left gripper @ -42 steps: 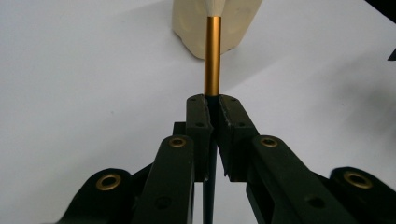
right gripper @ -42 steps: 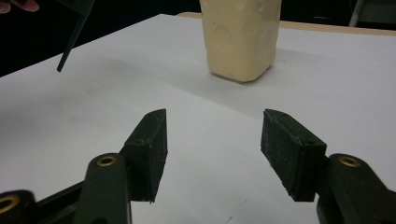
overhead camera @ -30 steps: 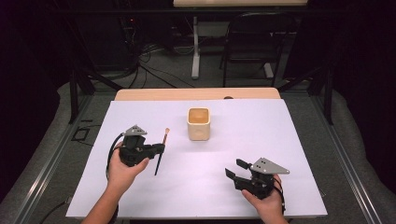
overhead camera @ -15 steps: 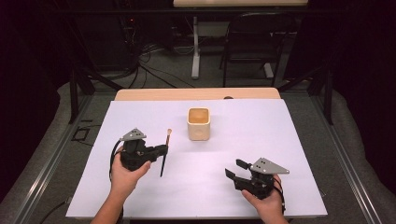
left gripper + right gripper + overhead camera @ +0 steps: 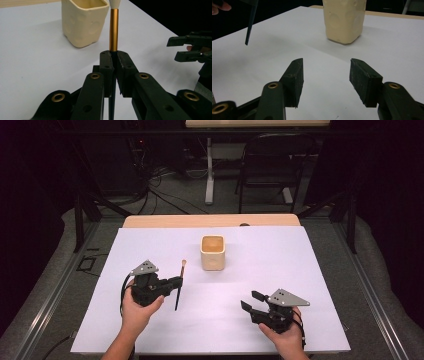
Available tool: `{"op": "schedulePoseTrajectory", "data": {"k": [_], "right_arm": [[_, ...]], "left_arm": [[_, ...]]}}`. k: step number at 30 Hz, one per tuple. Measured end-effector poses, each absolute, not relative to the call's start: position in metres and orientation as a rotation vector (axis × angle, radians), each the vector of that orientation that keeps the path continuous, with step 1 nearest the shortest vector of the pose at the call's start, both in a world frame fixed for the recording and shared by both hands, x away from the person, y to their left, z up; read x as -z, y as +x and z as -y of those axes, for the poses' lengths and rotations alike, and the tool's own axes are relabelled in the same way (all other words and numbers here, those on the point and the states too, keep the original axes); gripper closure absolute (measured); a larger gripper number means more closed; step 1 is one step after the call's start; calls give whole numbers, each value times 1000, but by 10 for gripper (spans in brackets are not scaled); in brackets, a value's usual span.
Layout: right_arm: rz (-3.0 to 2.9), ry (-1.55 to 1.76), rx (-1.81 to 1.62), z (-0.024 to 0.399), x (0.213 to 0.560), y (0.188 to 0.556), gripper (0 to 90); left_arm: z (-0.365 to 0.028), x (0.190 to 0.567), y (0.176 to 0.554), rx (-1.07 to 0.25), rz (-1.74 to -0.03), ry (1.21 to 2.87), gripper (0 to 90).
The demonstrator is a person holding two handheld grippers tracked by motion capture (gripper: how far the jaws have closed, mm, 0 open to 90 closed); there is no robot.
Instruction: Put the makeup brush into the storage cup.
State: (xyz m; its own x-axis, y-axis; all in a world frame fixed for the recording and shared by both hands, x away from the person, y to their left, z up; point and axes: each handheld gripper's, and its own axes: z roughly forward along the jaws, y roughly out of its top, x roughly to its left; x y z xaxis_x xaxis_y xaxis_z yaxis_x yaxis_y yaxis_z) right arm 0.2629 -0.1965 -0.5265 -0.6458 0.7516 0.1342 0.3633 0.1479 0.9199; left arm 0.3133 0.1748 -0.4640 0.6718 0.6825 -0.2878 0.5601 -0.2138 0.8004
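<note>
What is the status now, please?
Left tool shut on thin black-handled brush. Right tool open, empty, jaws just closing slightly. Cream square ceramic cup upright, path unobstructed.

We see a plain white counter with a pale wood edge along its top in the high view. The cup at centre frame is cream. Our brush has a dark handle, a gold-orange metal band and a whitish tuft. Both the left gripper and the right gripper are black with brass-coloured rivets and grey top plates.
</note>
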Motion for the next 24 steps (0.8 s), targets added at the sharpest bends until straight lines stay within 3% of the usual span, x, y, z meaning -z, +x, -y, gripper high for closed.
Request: {"op": "schedulePoseTrajectory", "data": {"k": [24], "right_arm": [[-2104,1139,-1528,184,497,280,499]], "left_arm": [[-169,470,311,-155,-949,1818,833]]}}
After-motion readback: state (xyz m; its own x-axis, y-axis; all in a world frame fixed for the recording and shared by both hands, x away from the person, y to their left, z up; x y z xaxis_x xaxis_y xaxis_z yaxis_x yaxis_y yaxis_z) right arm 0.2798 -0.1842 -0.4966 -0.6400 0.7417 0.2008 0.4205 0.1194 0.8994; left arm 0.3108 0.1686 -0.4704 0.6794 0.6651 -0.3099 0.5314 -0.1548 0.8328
